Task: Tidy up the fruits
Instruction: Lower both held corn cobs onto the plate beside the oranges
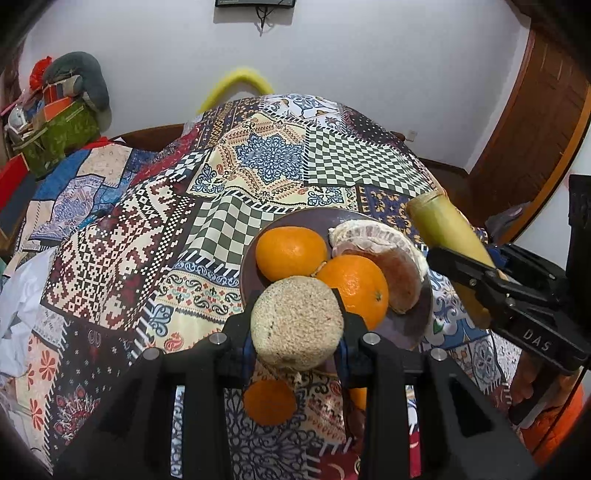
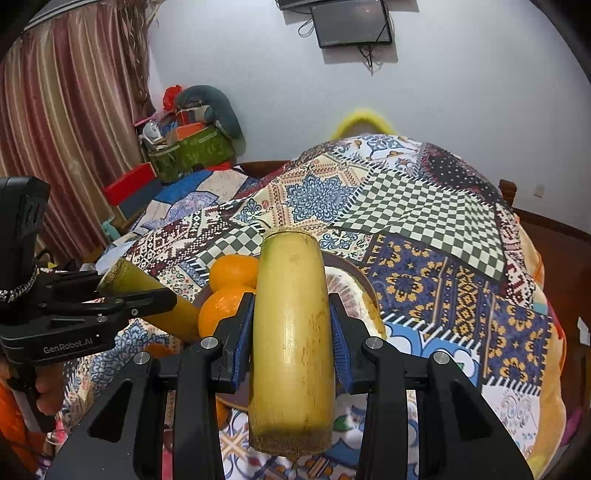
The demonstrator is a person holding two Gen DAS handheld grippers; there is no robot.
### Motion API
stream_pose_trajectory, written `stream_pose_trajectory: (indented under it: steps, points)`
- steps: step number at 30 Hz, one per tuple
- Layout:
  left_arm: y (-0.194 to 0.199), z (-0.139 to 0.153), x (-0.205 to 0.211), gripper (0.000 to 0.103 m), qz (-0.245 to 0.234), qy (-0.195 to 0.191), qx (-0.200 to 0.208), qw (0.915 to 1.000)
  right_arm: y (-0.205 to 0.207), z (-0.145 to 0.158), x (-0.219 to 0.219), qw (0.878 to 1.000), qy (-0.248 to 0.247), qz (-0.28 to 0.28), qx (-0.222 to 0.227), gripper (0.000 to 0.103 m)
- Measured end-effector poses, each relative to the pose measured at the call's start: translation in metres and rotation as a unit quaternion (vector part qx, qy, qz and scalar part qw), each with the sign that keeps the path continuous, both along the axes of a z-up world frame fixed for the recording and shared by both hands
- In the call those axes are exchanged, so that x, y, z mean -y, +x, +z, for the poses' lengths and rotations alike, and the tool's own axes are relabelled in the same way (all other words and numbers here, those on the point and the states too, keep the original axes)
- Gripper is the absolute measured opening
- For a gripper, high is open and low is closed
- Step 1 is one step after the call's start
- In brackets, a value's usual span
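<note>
A patchwork cloth (image 1: 122,236) was spread over the whole surface, with a pile of clutter (image 1: 59,110) parked by the wall at the far left. The left gripper (image 1: 297,325) was clamped round a pale green-yellow cane piece (image 1: 297,321), seen end-on in the left wrist view so that mostly its rough fibrous cut face was shown. In the right wrist view the same piece (image 2: 147,295) was seen from the side, held level with the plate's near edge, at the left of the frame. A loose orange (image 1: 269,402) was left on the cloth just under it, near the camera.

Just past that, a dark plate (image 1: 295,218) was set on the cloth with two oranges on it: one (image 1: 291,253) at the back left and one (image 1: 356,286) in front, touching each other. A peeled pomelo chunk (image 1: 380,247) was leaned against the front orange on the right side of the plate.

Further right, the right gripper (image 2: 291,321) was closed on a second cane piece (image 2: 291,339), fatter-looking and yellow, pinched between the blue pads (image 2: 338,339) with its far end pointing at the plate. It was held in the air just beside the plate's right rim, not touching anything on it. A wall screen (image 2: 351,22) was mounted up top.
</note>
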State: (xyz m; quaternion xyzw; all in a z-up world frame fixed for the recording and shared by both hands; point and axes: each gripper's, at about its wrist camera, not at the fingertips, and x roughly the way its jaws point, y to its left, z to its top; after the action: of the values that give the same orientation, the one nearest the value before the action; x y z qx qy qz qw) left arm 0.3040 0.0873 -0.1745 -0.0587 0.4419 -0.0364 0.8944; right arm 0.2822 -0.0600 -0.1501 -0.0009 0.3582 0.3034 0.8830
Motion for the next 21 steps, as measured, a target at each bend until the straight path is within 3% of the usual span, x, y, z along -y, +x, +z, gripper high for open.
stream_pose_trajectory:
  steps: [21]
  points:
    - [0.059,-0.012,0.004,0.033,0.003,0.0,-0.005,1.0,0.041,-0.018,-0.015,0.999,0.0,0.025,-0.032,0.035]
